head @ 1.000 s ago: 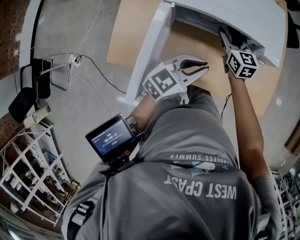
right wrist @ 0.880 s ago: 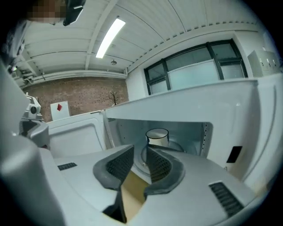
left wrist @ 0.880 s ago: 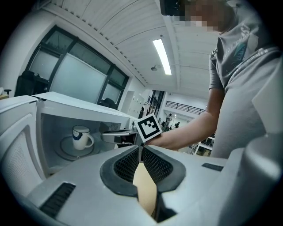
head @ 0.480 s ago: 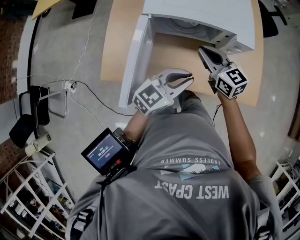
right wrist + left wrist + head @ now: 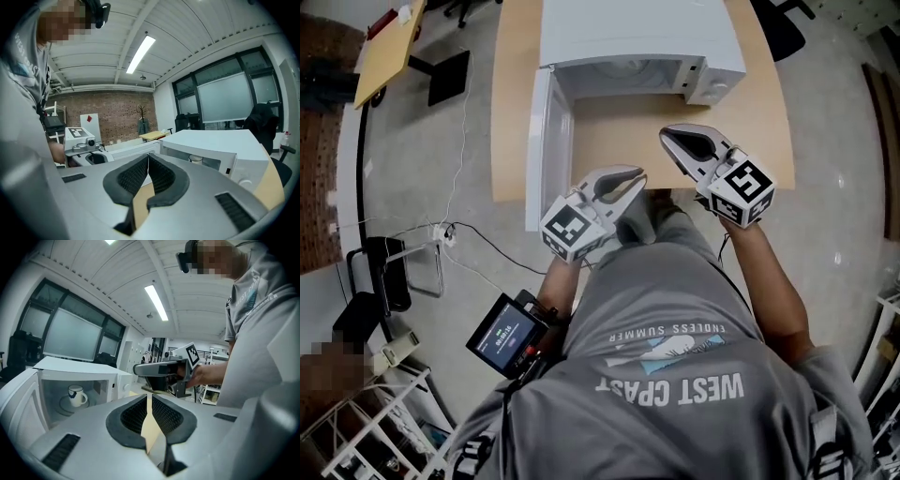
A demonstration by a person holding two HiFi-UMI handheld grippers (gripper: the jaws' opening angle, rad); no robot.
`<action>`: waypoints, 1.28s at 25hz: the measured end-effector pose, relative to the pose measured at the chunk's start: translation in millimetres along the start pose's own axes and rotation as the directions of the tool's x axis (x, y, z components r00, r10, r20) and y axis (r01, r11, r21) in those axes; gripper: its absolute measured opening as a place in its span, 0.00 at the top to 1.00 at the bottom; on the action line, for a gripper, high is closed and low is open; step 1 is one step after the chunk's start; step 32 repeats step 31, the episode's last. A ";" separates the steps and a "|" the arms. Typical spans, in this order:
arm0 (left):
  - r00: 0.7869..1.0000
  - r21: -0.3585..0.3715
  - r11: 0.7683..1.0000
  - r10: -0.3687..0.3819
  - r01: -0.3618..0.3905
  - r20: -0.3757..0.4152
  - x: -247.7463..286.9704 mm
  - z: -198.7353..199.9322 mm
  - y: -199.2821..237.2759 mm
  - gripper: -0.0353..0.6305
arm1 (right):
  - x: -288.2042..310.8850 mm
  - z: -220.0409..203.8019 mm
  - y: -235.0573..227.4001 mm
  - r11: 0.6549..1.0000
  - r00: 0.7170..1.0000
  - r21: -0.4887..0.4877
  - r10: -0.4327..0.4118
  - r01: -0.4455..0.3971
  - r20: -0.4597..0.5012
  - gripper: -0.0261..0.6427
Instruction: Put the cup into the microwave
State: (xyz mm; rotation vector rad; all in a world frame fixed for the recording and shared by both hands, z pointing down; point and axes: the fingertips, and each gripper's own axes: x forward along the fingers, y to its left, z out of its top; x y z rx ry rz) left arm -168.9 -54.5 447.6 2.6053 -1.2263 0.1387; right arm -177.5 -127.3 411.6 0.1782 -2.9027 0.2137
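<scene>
The cup (image 5: 76, 395) sits in the open microwave (image 5: 628, 33). The left gripper (image 5: 634, 175) and right gripper (image 5: 669, 138), jaws pressed together and empty, hover over the table's (image 5: 769, 122) near edge. The door (image 5: 544, 141) likely needs closing next.

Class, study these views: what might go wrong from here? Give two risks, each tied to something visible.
1. The microwave door stands wide open, jutting past the edge of the table beside the left gripper; a careless swing might knock it.
2. A hard slam shut might jolt the cup sitting on the turntable.
</scene>
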 end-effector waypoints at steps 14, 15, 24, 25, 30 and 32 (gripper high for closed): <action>1.000 0.086 0.996 -0.007 0.006 0.009 -8.4 24.7 -65.1 0.91 | -118.3 5.8 46.8 0.997 0.997 -0.004 -0.076 0.077 0.025 0.93; 1.000 0.090 0.996 -0.002 0.001 0.009 -6.9 28.7 -72.4 0.91 | -128.9 8.0 49.9 0.997 0.997 -0.005 -0.072 0.072 0.027 0.93; 0.999 0.068 0.997 0.030 -0.028 -0.039 84.8 15.2 -113.3 0.91 | -230.1 -14.4 8.7 0.999 0.995 0.011 -0.051 0.050 0.086 0.93; 0.999 0.072 0.997 0.020 -0.017 -0.045 93.2 10.2 -120.4 0.91 | -240.3 -21.1 10.0 0.998 0.994 0.015 -0.057 0.056 0.090 0.93; 0.999 0.089 0.996 -0.025 0.028 -0.034 133.8 12.8 -172.4 0.91 | -304.6 -46.2 14.2 0.996 0.993 0.029 -0.089 0.087 0.073 0.93; 0.999 0.092 0.995 -0.033 0.036 -0.029 141.0 13.9 -183.6 0.91 | -317.4 -51.5 14.8 0.995 0.993 0.031 -0.094 0.092 0.068 0.93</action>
